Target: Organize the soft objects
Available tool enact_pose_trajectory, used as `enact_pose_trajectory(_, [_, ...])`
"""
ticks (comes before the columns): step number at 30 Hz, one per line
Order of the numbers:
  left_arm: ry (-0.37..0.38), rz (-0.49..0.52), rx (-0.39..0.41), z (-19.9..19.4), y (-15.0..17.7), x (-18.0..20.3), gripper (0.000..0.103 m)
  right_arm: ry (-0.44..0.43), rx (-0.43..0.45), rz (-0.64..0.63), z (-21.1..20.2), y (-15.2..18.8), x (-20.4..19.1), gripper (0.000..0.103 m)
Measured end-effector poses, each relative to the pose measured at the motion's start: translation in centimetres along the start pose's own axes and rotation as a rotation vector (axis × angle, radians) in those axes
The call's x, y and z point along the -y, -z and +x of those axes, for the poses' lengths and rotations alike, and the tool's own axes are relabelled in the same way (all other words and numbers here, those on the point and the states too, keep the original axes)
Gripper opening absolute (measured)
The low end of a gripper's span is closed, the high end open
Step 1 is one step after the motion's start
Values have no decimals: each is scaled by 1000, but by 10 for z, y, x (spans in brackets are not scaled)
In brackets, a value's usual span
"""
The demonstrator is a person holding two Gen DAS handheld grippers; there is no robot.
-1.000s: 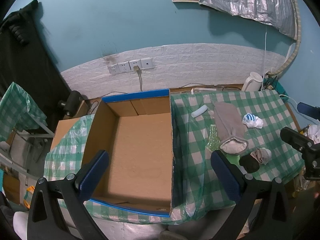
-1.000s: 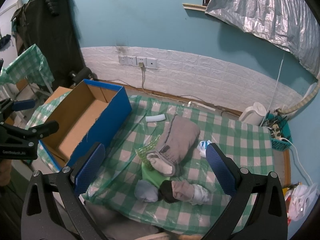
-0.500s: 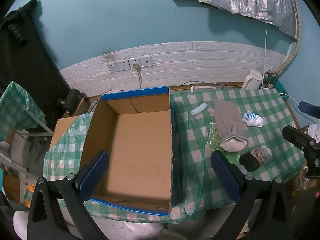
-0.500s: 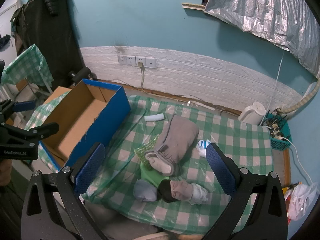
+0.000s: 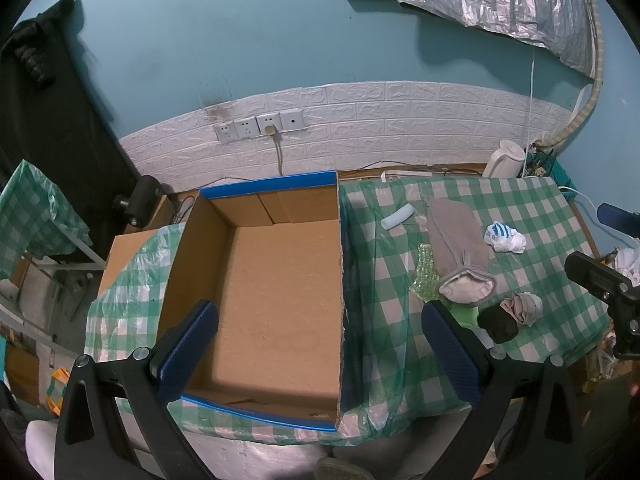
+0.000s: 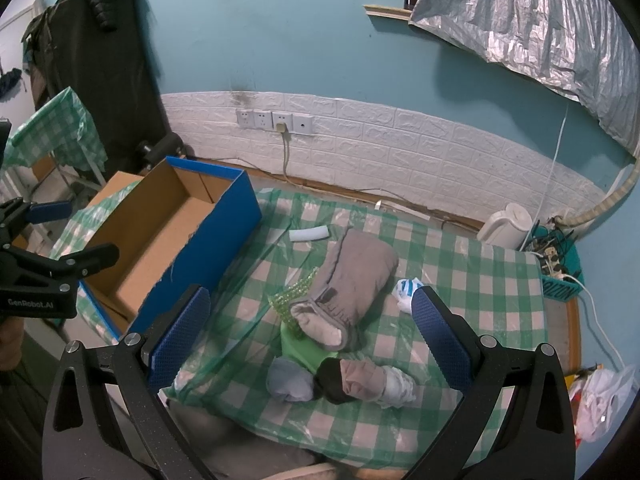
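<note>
A blue-edged cardboard box (image 5: 272, 280) (image 6: 160, 240) sits empty on the left of the green checked table (image 5: 532, 208) (image 6: 472, 280). To its right lie a folded grey garment (image 5: 460, 252) (image 6: 352, 280), a rolled black-and-pink sock (image 5: 510, 316) (image 6: 352, 380), a pale blue sock ball (image 6: 290, 384), a green cloth (image 6: 300, 350), a white-and-blue sock (image 5: 504, 237) (image 6: 406, 290) and a pale blue tube (image 5: 397, 218) (image 6: 309, 234). My left gripper (image 5: 316, 344) hangs open above the box's near part. My right gripper (image 6: 310, 336) is open above the soft pile, holding nothing.
A white kettle (image 5: 505, 158) (image 6: 506, 226) and a teal basket of cables (image 6: 558, 268) stand at the table's far right. A bubble-wrap piece (image 5: 424, 276) lies beside the garment. Wall sockets (image 5: 260, 126) with a cord hang behind the box. A white bag (image 6: 600, 404) sits at the right.
Both views have shifted only slightly; the box and the soft pile sit a touch differently in frame. Both grippers remain open and nothing on the table has moved.
</note>
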State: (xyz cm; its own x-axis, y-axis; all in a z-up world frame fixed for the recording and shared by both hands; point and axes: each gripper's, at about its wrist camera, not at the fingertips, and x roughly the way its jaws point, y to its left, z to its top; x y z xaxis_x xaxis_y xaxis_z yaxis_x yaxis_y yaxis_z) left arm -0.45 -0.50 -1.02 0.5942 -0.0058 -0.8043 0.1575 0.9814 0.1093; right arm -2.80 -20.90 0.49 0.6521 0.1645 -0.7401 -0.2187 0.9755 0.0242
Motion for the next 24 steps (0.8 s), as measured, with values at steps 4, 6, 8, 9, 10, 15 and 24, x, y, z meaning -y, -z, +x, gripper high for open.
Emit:
enact_pose_trajectory(4, [-2,-6,-5,1,-1,-1,102,-1,-1,-1,1,-1,-1,101])
enact_pose_trajectory(6, [2,-13,-8,1,0,-1,102,-2,-2,-2,3,1,0,101])
enact_pose_trajectory(8, [6,-18,-12,2,-1,-2,102,-1,-4,-2,3,2,1,101])
enact_pose_trajectory(9, [7,-20,-15,3,-2,-3,102,-2,-4,-1,3,2,1,101])
enact_pose_trajectory(10, [9,-22,-17,3,-3,-3,102,-2,-4,0,0,3,0,101])
enact_pose_trajectory(15, [30,-32,-27,3,-5,-2,102,-2,-5,-1,1,5,0,101])
enact_pose_trajectory(24, [54,-39,-41,7,-5,0,102,-1,-12,3,4,10,0,101])
